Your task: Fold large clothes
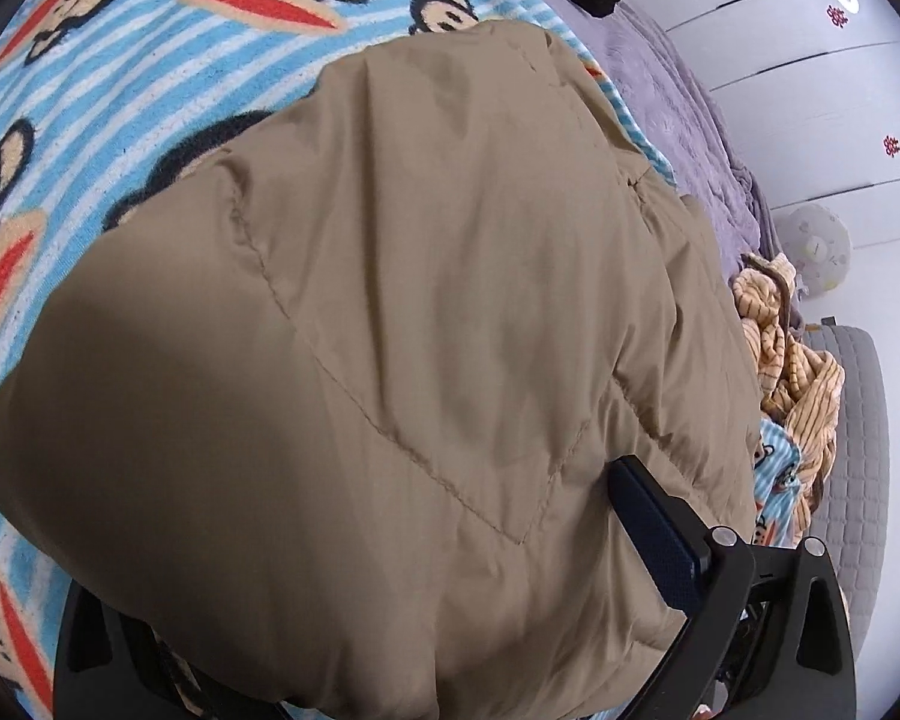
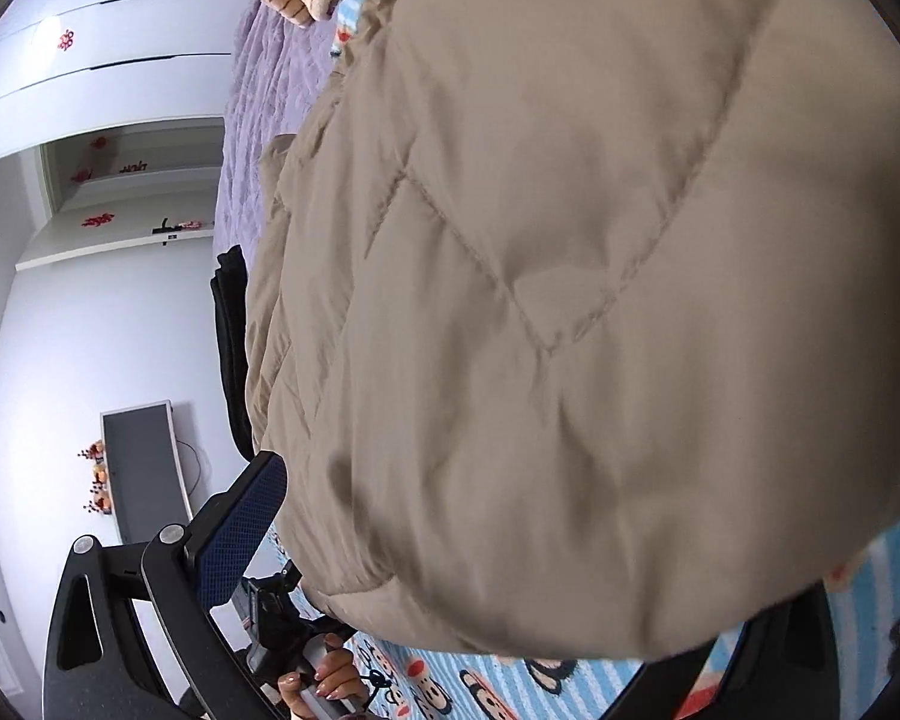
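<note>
Jacket [image 1: 426, 330] bulged between wide left gripper [image 1: 390, 630] and right gripper [image 2: 510, 618] jaws; pad contact unclear. It lay on monkey blanket [image 1: 120, 78]. Judged mid-fold; next move needs firm hem grip.

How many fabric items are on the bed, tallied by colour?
Tan: 1, padded jacket
Blue striped with monkey faces: 1, blanket
Purple: 1, bedspread
Yellow striped: 1, crumpled garment
Black: 1, folded garment
Total: 5
</note>
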Available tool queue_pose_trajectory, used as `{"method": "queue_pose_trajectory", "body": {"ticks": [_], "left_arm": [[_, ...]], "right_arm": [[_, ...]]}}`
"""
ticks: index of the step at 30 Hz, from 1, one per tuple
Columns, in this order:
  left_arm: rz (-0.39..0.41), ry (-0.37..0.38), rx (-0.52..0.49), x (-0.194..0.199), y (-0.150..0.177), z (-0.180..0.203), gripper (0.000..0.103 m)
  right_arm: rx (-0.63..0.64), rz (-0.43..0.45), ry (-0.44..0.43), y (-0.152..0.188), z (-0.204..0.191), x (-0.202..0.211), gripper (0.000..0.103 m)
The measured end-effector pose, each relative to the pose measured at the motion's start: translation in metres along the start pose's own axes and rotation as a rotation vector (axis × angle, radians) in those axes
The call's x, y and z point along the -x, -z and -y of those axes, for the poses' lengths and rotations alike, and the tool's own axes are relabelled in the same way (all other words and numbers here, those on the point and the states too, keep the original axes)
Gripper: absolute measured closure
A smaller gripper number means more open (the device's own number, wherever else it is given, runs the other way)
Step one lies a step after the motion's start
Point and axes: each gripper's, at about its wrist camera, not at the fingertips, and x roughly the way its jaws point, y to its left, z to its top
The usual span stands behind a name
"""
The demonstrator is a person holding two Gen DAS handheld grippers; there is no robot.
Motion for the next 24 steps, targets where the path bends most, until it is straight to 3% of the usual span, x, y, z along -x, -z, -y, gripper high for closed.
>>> {"method": "queue_pose_trajectory", "body": {"ticks": [1, 2, 3, 4, 6, 9, 13, 16, 24], "left_arm": [[0.024, -0.018, 0.000, 0.003, 0.000, 0.001, 0.027], [0.041, -0.026, -0.011, 0.006, 0.000, 0.003, 0.036], [0.058, -0.021, -0.026, 0.009, 0.000, 0.006, 0.057], [0.070, -0.030, -0.042, 0.012, 0.000, 0.009, 0.067], [0.101, -0.084, -0.121, 0.019, 0.004, 0.024, 0.075], [0.154, -0.159, -0.254, 0.031, 0.017, 0.049, 0.082], [0.173, -0.151, -0.292, 0.050, 0.029, 0.056, 0.083], [0.175, -0.157, -0.314, 0.062, 0.042, 0.053, 0.083], [0.165, -0.160, -0.309, 0.089, 0.100, 0.026, 0.083]], "right_arm": [[-0.015, -0.001, -0.007, -0.001, 0.004, -0.002, 0.000], [-0.034, 0.002, -0.009, -0.002, 0.007, -0.005, 0.000], [-0.050, 0.005, -0.008, -0.003, 0.008, -0.006, 0.000], [-0.061, 0.009, -0.007, -0.003, 0.008, -0.006, 0.000], [-0.068, 0.008, 0.004, -0.002, 0.006, -0.006, 0.001], [-0.075, 0.001, 0.025, -0.001, 0.007, -0.003, 0.043], [-0.045, 0.013, -0.001, 0.004, 0.003, 0.009, 0.068], [-0.009, 0.006, -0.018, 0.007, 0.001, 0.019, 0.073], [0.041, -0.057, -0.010, 0.030, 0.015, 0.043, 0.073]]}}
